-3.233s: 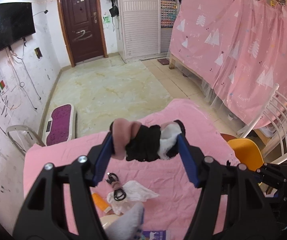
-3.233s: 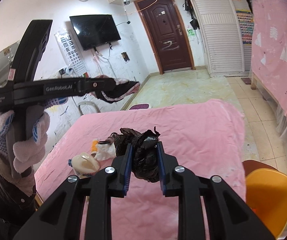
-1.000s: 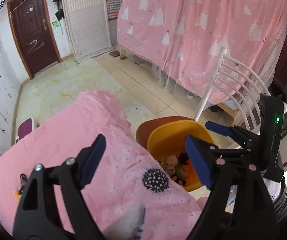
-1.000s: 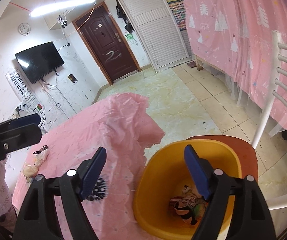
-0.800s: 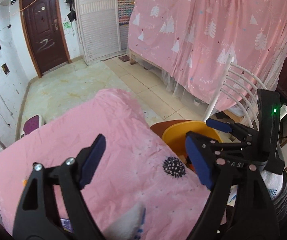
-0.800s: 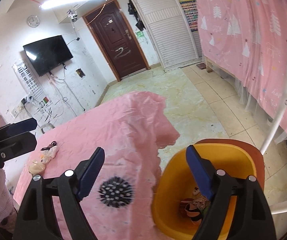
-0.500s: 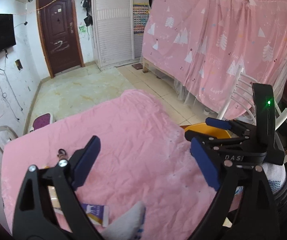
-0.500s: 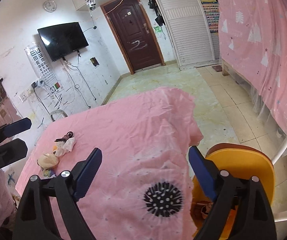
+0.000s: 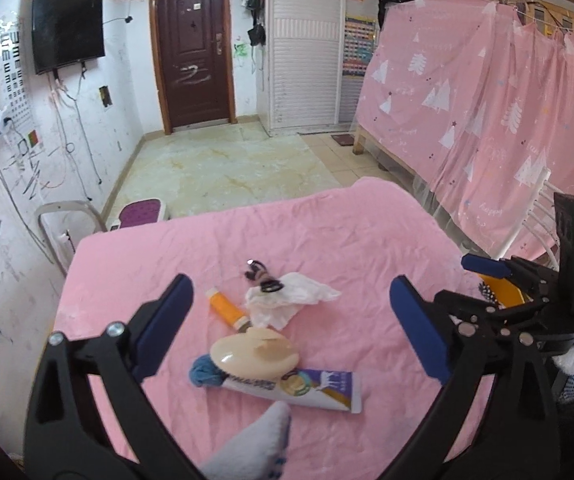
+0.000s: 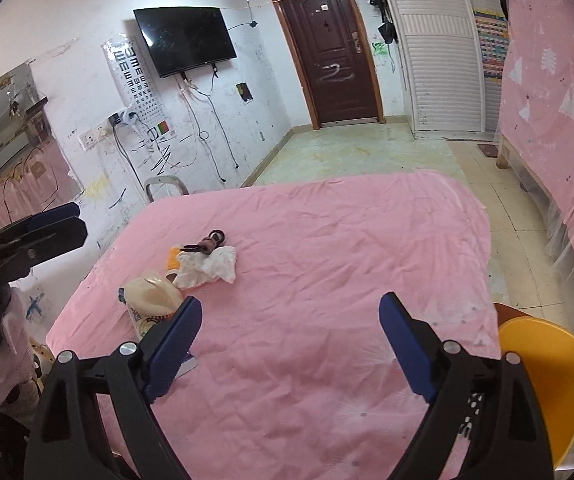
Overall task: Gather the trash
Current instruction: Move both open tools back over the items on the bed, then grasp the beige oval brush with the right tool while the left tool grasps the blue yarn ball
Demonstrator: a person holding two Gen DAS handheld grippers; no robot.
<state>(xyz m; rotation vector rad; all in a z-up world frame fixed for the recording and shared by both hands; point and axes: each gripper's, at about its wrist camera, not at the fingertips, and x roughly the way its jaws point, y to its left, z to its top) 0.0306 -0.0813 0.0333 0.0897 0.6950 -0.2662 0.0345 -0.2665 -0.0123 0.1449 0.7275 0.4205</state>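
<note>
left gripper [image 9: 287, 312]: fingers spread wide, nothing between them; jaws have just been opening. Hovers over the trash cluster.
right gripper [image 10: 289, 334]: fingers wide apart too, empty; jaws have just been opening. Bare pink cloth under it.
tube [image 9: 299, 390]: nearest item in left view, lying flat at 6 o'clock of the cluster, white-purple.
cream shell-shaped piece [image 9: 255, 354]: resting on the tube, blue yarn ball [image 9: 205, 374] touching at its 8 o'clock.
orange tube [image 9: 225, 308]: at 11 o'clock of the cream piece.
crumpled tissue [image 9: 287, 300]: at 1 o'clock, dark hair ties [image 9: 261, 278] lying on it.
yellow bin [image 10: 547, 380]: at 4 o'clock in right view, past worktop [image 10: 327, 240] edge.
step: likely next pick. Centre one item between fingers, come down steeply, pinch tissue with ties together; avoid snagging cloth.
</note>
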